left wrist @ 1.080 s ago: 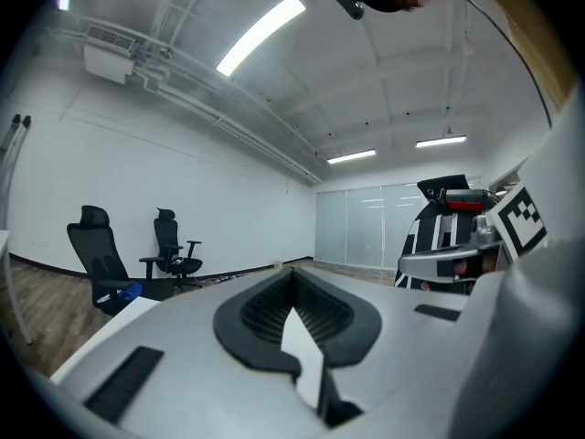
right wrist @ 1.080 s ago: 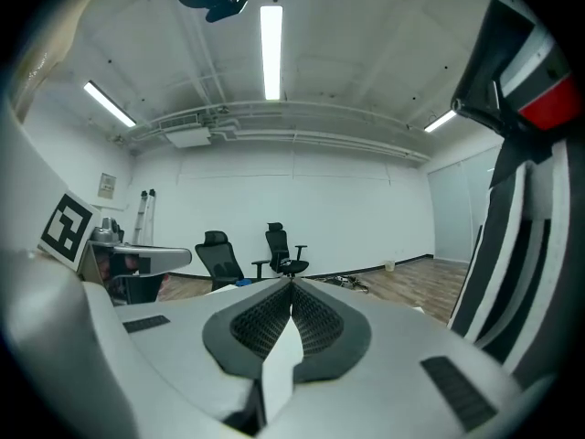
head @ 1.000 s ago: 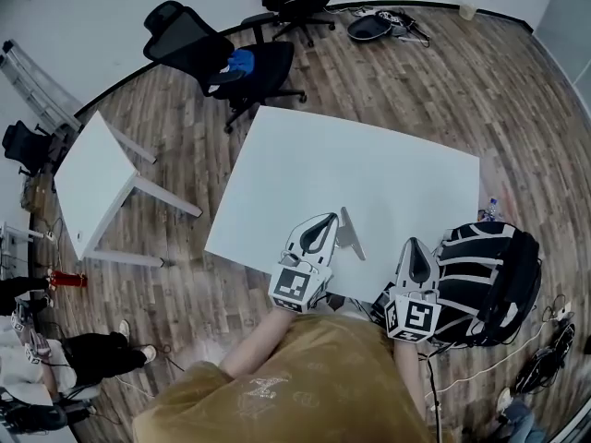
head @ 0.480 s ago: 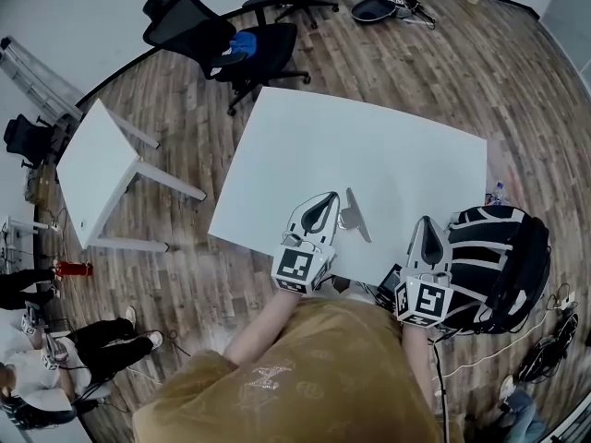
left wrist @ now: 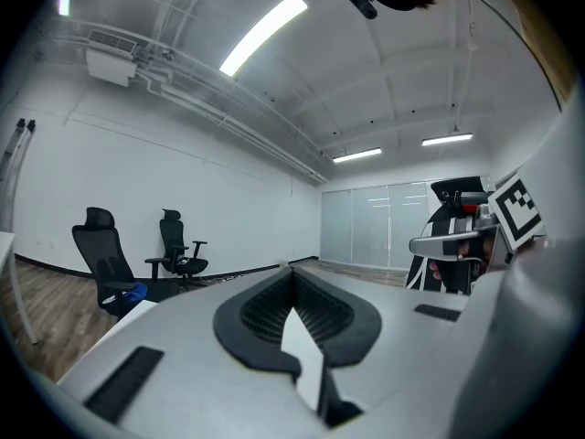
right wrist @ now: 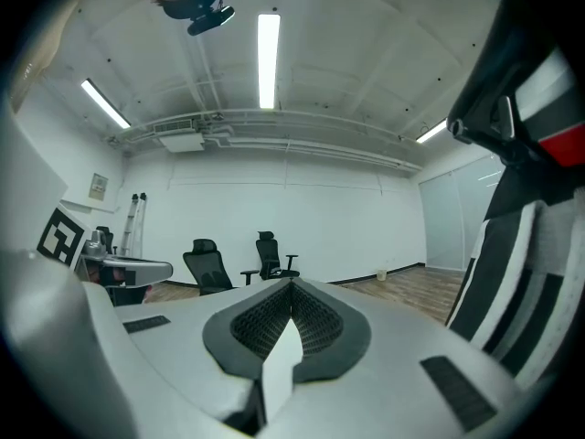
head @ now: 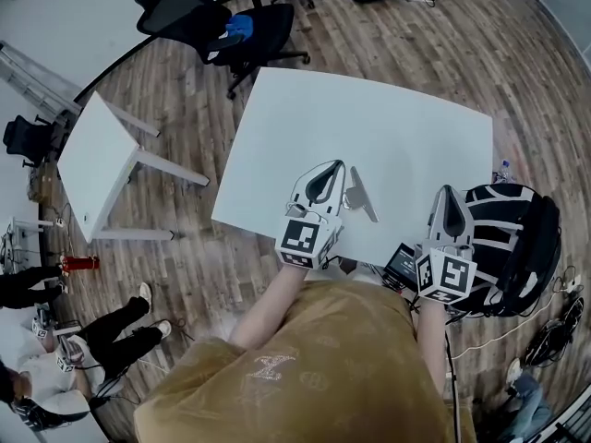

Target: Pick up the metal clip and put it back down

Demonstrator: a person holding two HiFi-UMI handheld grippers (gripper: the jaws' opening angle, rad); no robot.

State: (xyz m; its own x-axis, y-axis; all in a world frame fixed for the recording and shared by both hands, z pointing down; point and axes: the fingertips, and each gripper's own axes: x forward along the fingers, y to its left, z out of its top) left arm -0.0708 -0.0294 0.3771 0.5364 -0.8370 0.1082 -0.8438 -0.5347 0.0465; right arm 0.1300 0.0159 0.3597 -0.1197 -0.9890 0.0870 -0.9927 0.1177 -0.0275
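Observation:
The metal clip [head: 360,195] is a grey angled piece lying on the white table [head: 388,132] near its front edge. My left gripper [head: 334,165] sits just left of the clip, jaws shut with nothing between them. In the left gripper view the left gripper [left wrist: 293,280] points out over the room. My right gripper [head: 450,190] hovers at the table's front right corner, apart from the clip, also shut and empty. The right gripper view shows the right gripper [right wrist: 291,286] aimed at the far wall. Neither gripper view shows the clip.
A black and white backpack [head: 512,238] stands right of the table by my right gripper. A dark device [head: 404,264] lies at the table's front edge. Black office chairs [head: 222,35] stand beyond the table, a small white table [head: 97,169] to the left. A person's legs [head: 102,340] show at lower left.
The whole head view has shifted, so table, clip and grippers sit higher in the picture. The clip stays on the table and both grippers keep their places beside it.

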